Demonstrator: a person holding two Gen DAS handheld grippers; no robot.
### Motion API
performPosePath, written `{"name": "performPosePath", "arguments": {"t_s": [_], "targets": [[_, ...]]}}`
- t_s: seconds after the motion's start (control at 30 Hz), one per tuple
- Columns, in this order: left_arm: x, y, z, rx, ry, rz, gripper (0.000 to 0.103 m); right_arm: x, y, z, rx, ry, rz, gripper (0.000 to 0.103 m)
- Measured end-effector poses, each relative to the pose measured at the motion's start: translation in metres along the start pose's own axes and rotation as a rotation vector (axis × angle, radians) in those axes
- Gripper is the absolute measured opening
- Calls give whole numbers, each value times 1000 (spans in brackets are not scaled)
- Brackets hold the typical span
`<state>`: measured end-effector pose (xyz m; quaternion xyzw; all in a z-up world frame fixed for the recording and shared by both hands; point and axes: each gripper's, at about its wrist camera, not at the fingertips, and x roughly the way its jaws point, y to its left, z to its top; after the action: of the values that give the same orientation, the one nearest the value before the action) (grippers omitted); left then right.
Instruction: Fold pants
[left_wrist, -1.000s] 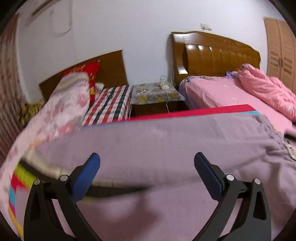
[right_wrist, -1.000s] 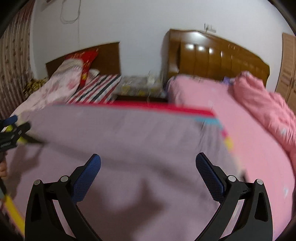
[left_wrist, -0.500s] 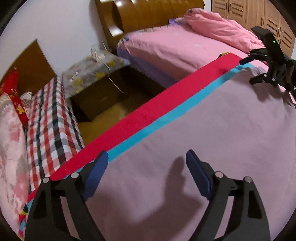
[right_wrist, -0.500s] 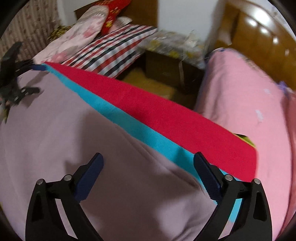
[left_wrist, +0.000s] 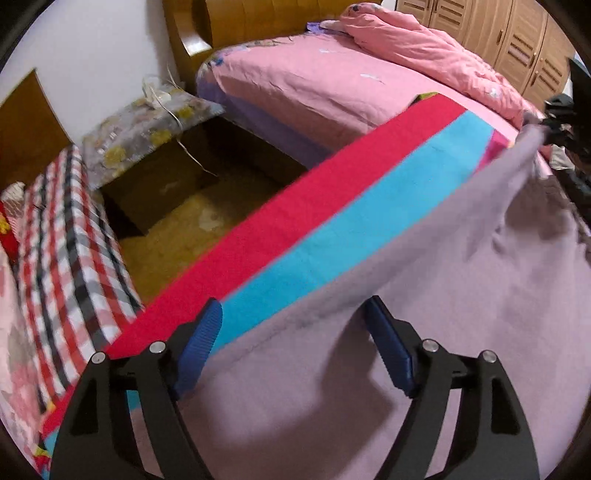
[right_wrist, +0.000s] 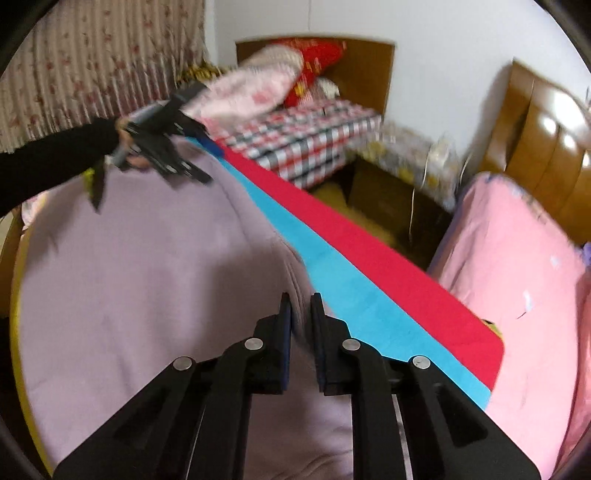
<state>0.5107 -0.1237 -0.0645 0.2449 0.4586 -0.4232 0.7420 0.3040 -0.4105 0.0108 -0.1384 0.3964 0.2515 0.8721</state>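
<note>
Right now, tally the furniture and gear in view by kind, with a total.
Beds: 2, checked bed, pink bed
Nightstand: 1
Wardrobe: 1
Pants: 1
Tongs: 2, left tongs open, right tongs shut on pants
Total: 7

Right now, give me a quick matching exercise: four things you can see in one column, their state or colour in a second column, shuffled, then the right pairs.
Column one:
1. left claw
2. right claw
3. pants
4. nightstand

Column two:
A. lilac
B. shut on fabric
C. draped with a floral cloth
D. open

Pairs: 1-D, 2-B, 3-A, 4-C
</note>
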Motion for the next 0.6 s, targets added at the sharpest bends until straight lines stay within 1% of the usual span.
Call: {"name": "performPosePath", "arguments": {"t_s": [0.03,0.07,0.1,0.13,0.17,0.2,0.23,0.3,0.4,0.47,0.5,0.57,0.6], "targets": [[-5,-3,-4,0,-3,-10,42,-7,12,-1,-8,-14,-13,14],[-15,-8,-9,-2,-16,-24,20,-11,23,-2,-13,-23,-31,14],[-29,-17,-15,3,-43,2,8,-14,30,-5,-15,-29,-47,14],[-43,-27,-21,21,-74,43,6,-19,40,-6,-16,-39,-76,14],[-65,-43,-30,47,-116,98,5,-25,48,-10,-14,-50,-98,14],[-82,-54,-37,58,-145,127,5,-34,58,-14,-7,-68,-122,14],[-114,-76,-52,81,-198,176,5,-45,65,-20,2,-84,-135,14],[-162,-114,-80,114,-259,244,5,-72,87,-31,18,-137,-165,14],[-221,-181,-128,158,-313,307,6,-109,128,-49,24,-207,-197,14],[-241,-223,-161,178,-324,326,6,-126,152,-67,41,-233,-214,14],[-244,-243,-180,168,-315,310,7,-131,165,-77,56,-237,-219,14],[-235,-269,-208,140,-288,290,7,-134,191,-104,95,-212,-218,14],[-225,-278,-225,102,-277,271,7,-131,201,-118,116,-193,-215,14]]}}
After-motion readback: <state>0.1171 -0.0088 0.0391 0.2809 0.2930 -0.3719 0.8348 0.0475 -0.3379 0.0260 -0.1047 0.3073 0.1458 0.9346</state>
